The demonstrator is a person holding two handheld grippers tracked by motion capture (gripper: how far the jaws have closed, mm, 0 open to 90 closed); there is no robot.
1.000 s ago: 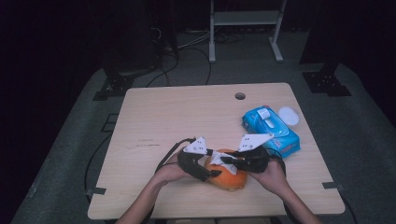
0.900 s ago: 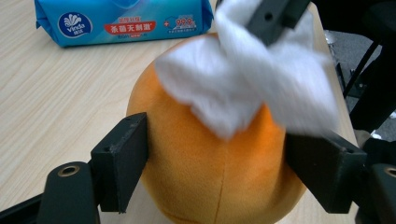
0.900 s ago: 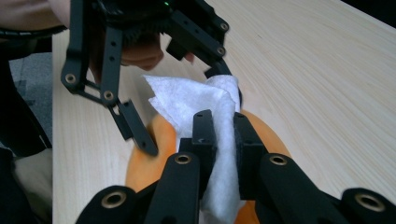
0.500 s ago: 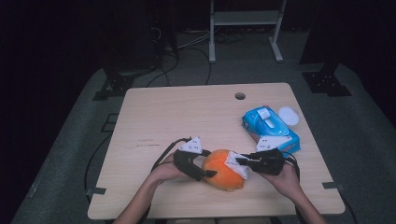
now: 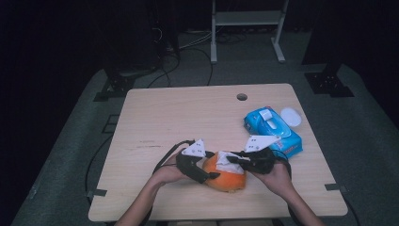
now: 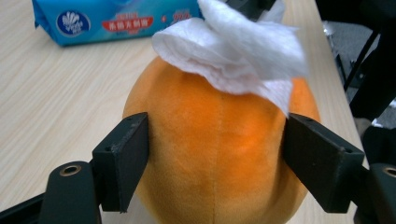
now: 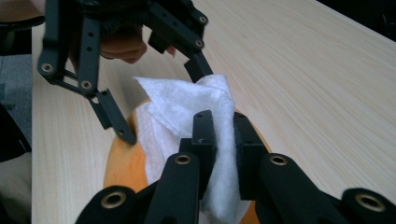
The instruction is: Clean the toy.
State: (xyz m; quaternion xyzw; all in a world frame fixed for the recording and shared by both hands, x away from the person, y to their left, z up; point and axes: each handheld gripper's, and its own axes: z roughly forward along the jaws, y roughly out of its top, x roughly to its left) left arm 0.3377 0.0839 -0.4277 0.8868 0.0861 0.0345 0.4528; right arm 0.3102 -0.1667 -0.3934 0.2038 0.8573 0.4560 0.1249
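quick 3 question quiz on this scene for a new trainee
1. True or false: the right gripper is shut on the white wipe.
2. What do the left gripper pads sit against? A) orange plush ball B) blue wipes pack C) table hole
3. Where does the wipe lie relative to the ball?

Key: 1 true; 2 A; 3 draped over its top.

High view: above my side, facing forward and down on the light wooden table (image 5: 188, 117). My left gripper view sits close on the round orange plush toy (image 6: 219, 154), facing the blue wipes pack (image 6: 116, 18). My right gripper view looks down onto that toy's top. All three share it.
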